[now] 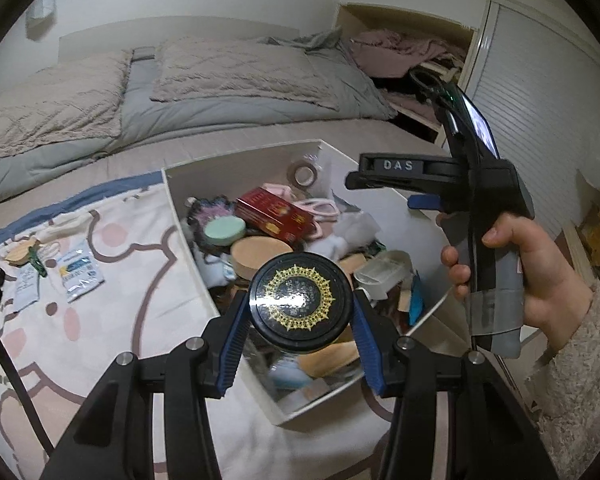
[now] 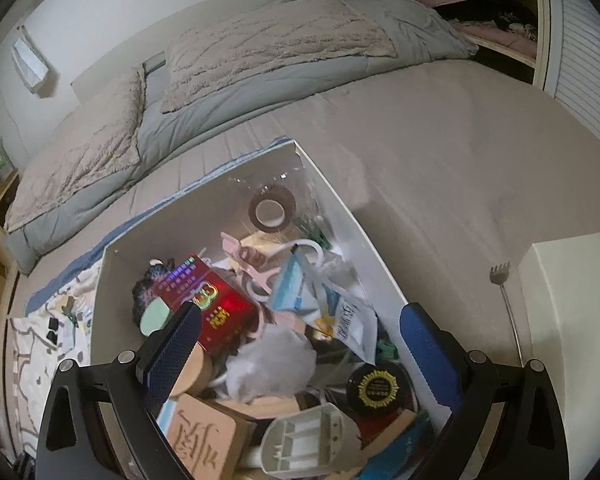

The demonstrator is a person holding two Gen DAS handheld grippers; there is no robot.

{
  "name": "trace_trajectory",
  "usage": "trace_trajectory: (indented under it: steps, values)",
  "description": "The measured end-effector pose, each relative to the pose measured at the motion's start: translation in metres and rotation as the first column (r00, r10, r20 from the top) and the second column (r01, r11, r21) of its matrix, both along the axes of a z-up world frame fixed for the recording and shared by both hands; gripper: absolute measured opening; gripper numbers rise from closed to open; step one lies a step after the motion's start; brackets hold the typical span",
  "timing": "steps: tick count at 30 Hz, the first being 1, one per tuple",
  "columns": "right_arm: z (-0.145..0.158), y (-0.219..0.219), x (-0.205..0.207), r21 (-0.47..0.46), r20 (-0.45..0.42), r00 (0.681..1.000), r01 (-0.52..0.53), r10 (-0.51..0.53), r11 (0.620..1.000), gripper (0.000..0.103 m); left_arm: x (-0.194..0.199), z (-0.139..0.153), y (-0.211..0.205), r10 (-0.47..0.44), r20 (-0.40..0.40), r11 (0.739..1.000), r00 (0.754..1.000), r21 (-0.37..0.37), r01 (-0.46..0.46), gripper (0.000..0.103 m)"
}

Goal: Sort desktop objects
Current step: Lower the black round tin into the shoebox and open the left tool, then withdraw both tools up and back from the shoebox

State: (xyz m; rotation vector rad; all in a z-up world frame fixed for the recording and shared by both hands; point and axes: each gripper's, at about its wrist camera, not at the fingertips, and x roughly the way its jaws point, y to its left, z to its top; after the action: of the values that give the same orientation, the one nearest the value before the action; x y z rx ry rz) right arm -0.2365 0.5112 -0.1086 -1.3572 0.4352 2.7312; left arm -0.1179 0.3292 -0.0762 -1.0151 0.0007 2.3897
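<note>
My left gripper (image 1: 300, 320) is shut on a glass jar with a black lid and gold sun pattern (image 1: 300, 296), held above the near end of a white storage box (image 1: 188, 224) full of clutter. In the right wrist view the same jar (image 2: 378, 390) shows low in the box (image 2: 236, 208). My right gripper (image 2: 300, 344) is open and empty above the box, over a red carton (image 2: 212, 304) and white fluff (image 2: 268, 364). The right gripper also shows in the left wrist view (image 1: 380, 180), raised over the box's far right side.
The box lies on a bed. A patterned cloth (image 1: 112, 288) to its left holds small sachets (image 1: 80, 276) and clips. The box holds a tape roll (image 2: 272, 210), pink scissors, a green puck (image 1: 225, 231), wooden lids. A white box (image 2: 576, 320) and back scratcher (image 2: 504, 296) are to the right.
</note>
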Motion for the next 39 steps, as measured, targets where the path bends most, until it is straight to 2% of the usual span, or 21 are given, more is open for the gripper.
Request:
trace_trajectory:
  steps: [10,16,26,27,28,31,34,39]
  values:
    - [-0.001,-0.018,0.007,0.066,0.023,0.995,-0.095,0.094,0.993,0.099,0.001,-0.016,0.022,-0.002,0.062,0.998,0.998,-0.055,0.006,0.050]
    - [-0.001,-0.026,0.009,0.078,0.079,0.986,-0.153,0.146,0.985,0.099,-0.002,-0.023,0.025,0.020,0.090,0.996,0.996,-0.083,-0.012,0.050]
    - [-0.002,-0.033,0.014,0.092,0.118,0.978,-0.186,0.175,0.978,0.099,-0.006,-0.031,0.026,0.078,0.108,0.989,0.991,-0.133,-0.064,0.050]
    - [-0.001,-0.032,0.014,0.092,0.117,0.977,-0.187,0.176,0.978,0.099,-0.006,-0.031,0.024,0.091,0.105,0.988,0.990,-0.133,-0.077,0.054]
    - [-0.001,-0.032,0.015,0.091,0.116,0.977,-0.188,0.177,0.978,0.099,-0.007,-0.031,0.023,0.102,0.102,0.988,0.990,-0.130,-0.088,0.064]
    - [0.000,-0.031,0.015,0.086,0.111,0.979,-0.182,0.172,0.979,0.099,-0.005,-0.026,0.021,0.106,0.080,0.989,0.991,-0.112,-0.096,0.076]
    - [0.001,-0.031,0.016,0.072,0.107,0.980,-0.179,0.171,0.981,0.099,-0.002,-0.021,0.023,0.104,0.044,0.987,0.994,-0.125,-0.097,0.078]
    - [0.005,-0.036,0.019,0.066,0.092,0.979,-0.189,0.183,0.980,0.099,0.000,-0.015,0.021,0.102,0.031,0.988,0.994,-0.120,-0.097,0.078]
